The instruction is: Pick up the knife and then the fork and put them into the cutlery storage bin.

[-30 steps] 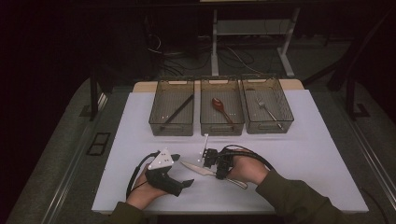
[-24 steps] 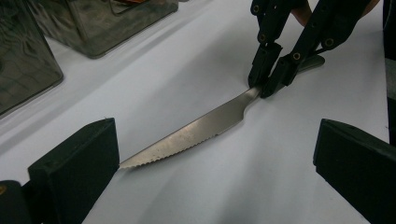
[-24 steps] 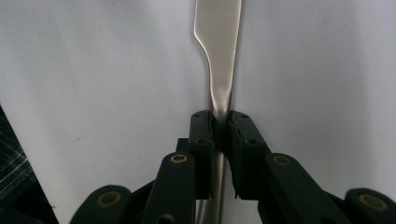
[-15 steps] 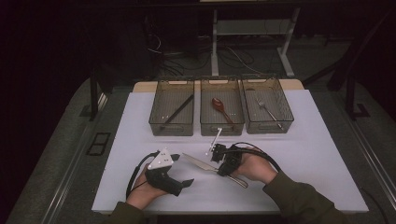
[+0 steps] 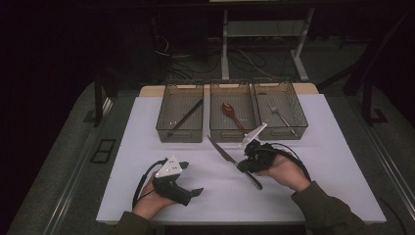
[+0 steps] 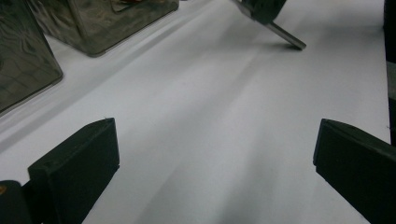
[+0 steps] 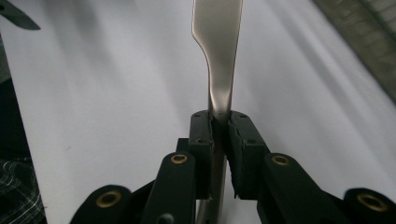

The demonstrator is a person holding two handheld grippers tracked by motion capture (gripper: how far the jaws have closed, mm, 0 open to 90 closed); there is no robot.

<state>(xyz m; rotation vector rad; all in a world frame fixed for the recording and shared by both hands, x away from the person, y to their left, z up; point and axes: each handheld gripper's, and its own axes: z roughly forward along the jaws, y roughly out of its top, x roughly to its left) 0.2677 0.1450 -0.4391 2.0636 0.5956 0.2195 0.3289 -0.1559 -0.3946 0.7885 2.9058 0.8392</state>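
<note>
The right gripper [image 5: 243,165] holds a table knife [image 5: 230,159] tight between its two black jaws. The jaws are squeezed together on the narrow part of the knife, where the handle meets the blade. In the right gripper view the knife [image 7: 218,56] is smooth, grey and shiny, thin at the jaws and wider farther out.

From the high view the knife is long and slim. Its pointed blade end reaches up toward the middle bin [image 5: 232,113], and its darker handle end points down toward the person's side of the worktop [image 5: 313,186]. The knife sits in front of the middle bin, near it but not touching it. It looks lifted a little off the white worktop, tilted.

The middle bin has a brown spoon [image 5: 232,113] in it. The bin to its left [image 5: 180,117] holds a dark stick-like tool [image 5: 187,114]. The bin to its right [image 5: 280,110] holds a silver fork [image 5: 280,114].

The left gripper [image 5: 188,194] is far to the left of the knife, low over the worktop. Its jaws are wide apart and hold nothing. In the left gripper view the knife's handle end [image 6: 285,35] pokes out far off.
</note>
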